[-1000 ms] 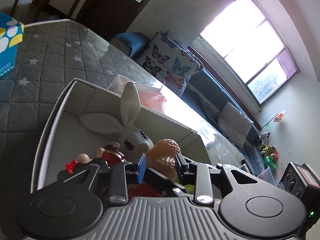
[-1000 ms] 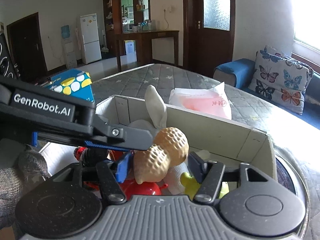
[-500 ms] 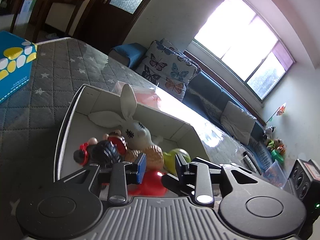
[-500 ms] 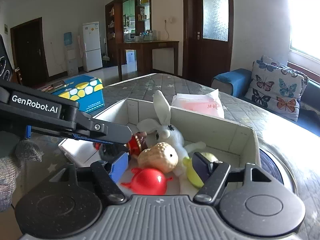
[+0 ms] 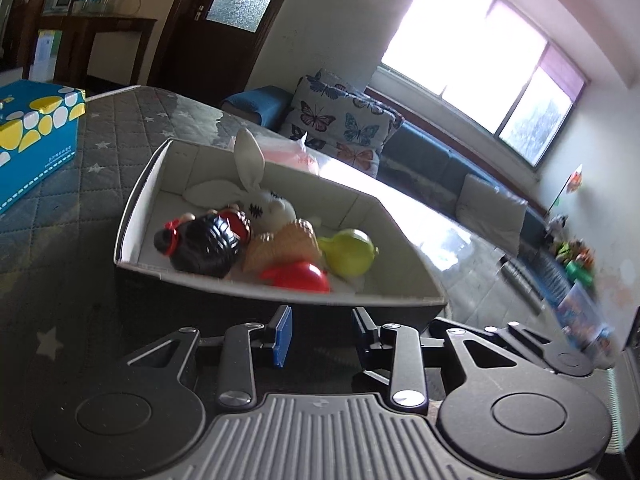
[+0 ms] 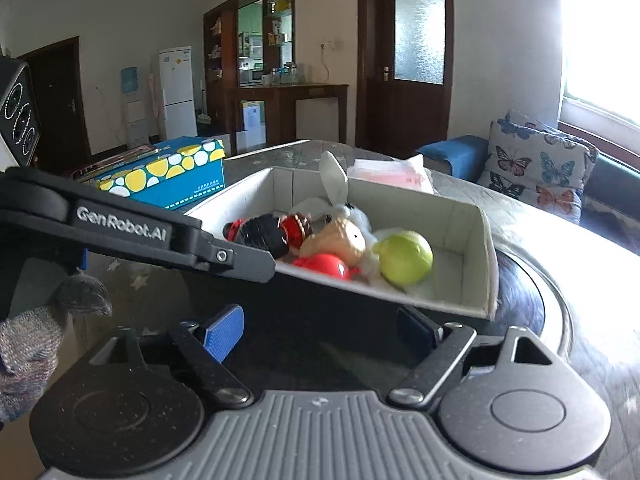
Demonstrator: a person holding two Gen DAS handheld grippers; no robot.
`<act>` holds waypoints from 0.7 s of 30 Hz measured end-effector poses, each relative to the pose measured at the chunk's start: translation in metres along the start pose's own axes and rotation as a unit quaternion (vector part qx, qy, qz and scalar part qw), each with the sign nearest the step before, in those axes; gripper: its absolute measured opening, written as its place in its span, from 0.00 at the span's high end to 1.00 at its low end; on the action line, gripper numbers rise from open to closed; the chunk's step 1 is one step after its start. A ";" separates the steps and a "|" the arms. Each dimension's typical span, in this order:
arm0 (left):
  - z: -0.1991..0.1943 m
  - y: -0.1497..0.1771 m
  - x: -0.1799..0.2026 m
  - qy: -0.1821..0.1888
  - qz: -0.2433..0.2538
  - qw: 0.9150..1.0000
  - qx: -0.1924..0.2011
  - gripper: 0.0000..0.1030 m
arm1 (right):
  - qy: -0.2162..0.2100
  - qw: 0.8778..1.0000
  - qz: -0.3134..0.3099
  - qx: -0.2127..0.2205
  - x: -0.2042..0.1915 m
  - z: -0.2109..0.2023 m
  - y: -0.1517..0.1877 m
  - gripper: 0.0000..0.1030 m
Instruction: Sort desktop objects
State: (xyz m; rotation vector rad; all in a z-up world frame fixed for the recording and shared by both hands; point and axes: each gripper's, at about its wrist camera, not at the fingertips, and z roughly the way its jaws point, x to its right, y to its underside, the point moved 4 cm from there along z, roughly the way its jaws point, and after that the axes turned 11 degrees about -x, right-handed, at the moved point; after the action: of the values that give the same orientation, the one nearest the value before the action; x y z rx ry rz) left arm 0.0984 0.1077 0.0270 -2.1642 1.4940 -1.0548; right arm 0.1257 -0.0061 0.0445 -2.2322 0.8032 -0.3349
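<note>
A white cardboard box [image 5: 136,200] [image 6: 474,268] on the grey star-quilted table holds a white rabbit plush [image 5: 268,204] [image 6: 334,178], a black-haired doll [image 5: 204,246] [image 6: 264,234], a tan peanut toy [image 5: 280,246] [image 6: 336,240], a red toy [image 5: 298,276] [image 6: 326,266] and a green round toy [image 5: 350,254] [image 6: 406,258]. My left gripper [image 5: 322,332] hangs just in front of the box's near wall, its jaws opening and empty. My right gripper [image 6: 320,330] is also short of the near wall, jaws opening wide with nothing between them.
A blue tissue box [image 5: 32,136] [image 6: 168,178] with yellow spots stands left of the box. A pink packet [image 5: 292,156] [image 6: 392,172] lies behind it. A gloved hand [image 6: 28,340] shows at the left. A sofa with a butterfly cushion [image 5: 344,124] runs beyond the table.
The right gripper let go of the peanut toy, which now lies in the box, and its jaws spread wide. Both grippers drew back from over the box to in front of it.
</note>
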 end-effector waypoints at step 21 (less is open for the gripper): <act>-0.010 0.050 0.021 -0.097 0.039 0.994 -0.001 0.65 | 0.017 0.999 0.051 0.009 -0.001 -0.028 0.055 0.00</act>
State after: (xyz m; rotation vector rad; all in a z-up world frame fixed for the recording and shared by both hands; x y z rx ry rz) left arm 0.0614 0.0700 0.0113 -2.1215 1.4774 -0.7924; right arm 0.0877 -0.0501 0.0248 -2.1661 0.9237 -0.3296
